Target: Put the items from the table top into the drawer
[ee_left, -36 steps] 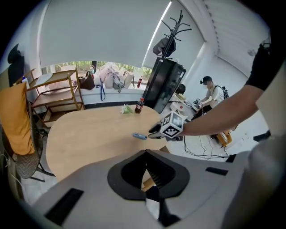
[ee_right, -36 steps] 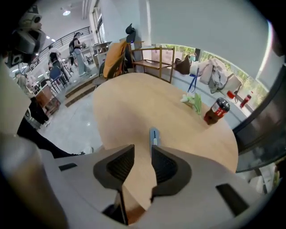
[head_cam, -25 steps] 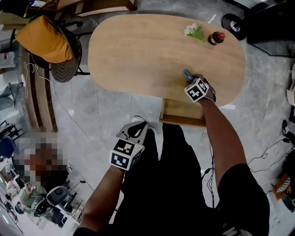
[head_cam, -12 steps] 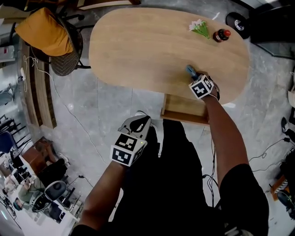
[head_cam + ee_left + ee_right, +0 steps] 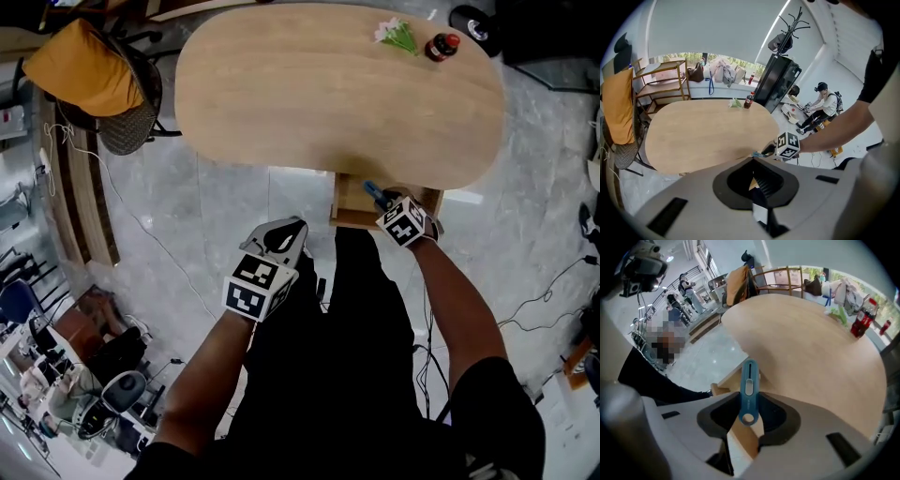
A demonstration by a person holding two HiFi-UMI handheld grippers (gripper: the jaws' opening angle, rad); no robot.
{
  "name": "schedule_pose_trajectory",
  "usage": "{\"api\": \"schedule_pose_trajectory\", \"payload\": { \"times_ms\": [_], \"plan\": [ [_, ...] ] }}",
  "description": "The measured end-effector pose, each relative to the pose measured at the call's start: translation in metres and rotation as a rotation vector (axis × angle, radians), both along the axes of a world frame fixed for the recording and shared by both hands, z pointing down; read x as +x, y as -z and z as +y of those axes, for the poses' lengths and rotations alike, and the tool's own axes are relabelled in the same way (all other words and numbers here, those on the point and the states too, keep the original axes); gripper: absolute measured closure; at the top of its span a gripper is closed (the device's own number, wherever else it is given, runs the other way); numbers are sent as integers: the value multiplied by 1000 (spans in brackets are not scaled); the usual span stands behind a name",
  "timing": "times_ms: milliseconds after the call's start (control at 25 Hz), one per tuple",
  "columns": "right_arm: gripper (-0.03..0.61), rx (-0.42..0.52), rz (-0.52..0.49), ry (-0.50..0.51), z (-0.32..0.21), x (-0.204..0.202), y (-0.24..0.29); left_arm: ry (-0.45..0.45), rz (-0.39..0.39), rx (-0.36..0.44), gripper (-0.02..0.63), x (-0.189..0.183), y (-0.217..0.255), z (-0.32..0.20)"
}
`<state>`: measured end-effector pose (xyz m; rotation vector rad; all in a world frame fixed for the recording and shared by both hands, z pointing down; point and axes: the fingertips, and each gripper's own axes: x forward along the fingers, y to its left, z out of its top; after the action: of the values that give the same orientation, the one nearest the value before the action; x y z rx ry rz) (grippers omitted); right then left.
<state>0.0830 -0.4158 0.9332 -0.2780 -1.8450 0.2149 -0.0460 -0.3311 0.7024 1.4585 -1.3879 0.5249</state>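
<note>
Right gripper view shows my right tongs clamped on the blue cutter. The jaws have just been closing, and now they pinch it by its bottom end. Most of the cutter sticks out in front.

From the head view, the cutter is just off the near edge of the table. It hangs over the drawer, which pokes out from under that same edge.

My left tongs are well apart from the table, on my near side. Their jaws look pressed together with nothing in them.

A bottle and some flowers wait at the far edge of the table.

Here is what I think could go wrong:

- I hold the cutter only by its end, so it could swing or slip out if I move fast. Then it would land on the floor beside the table, not in the drawer.
- Only part of the drawer shows from under the table, so the opening is small. If I let go too close to me, the cutter could hit the front board and bounce out.
- If I go down too close to the table, the long tip could bump the table edge and twist in my grip.
- Nothing holds the drawer, so a bump could push it back under the table.
</note>
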Motion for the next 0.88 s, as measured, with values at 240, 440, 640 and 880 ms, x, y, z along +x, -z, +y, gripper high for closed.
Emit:
{"api": "schedule_pose_trajectory", "payload": {
  "times_ms": [240, 440, 640, 880],
  "plan": [
    [457, 17, 155, -18, 51, 31, -70, -14, 23, -52, 609, 11, -17, 35],
    [457, 81, 196, -3, 50, 17, -118, 11, 45, -95, 609, 15, -33, 69],
    [457, 168, 146, 116, 47, -6, -145, 52, 59, -112, 609, 13, -46, 97],
    [450, 217, 177, 138, 51, -2, -167, 98, 43, -90, 609, -2, -42, 119]
  ]
}}
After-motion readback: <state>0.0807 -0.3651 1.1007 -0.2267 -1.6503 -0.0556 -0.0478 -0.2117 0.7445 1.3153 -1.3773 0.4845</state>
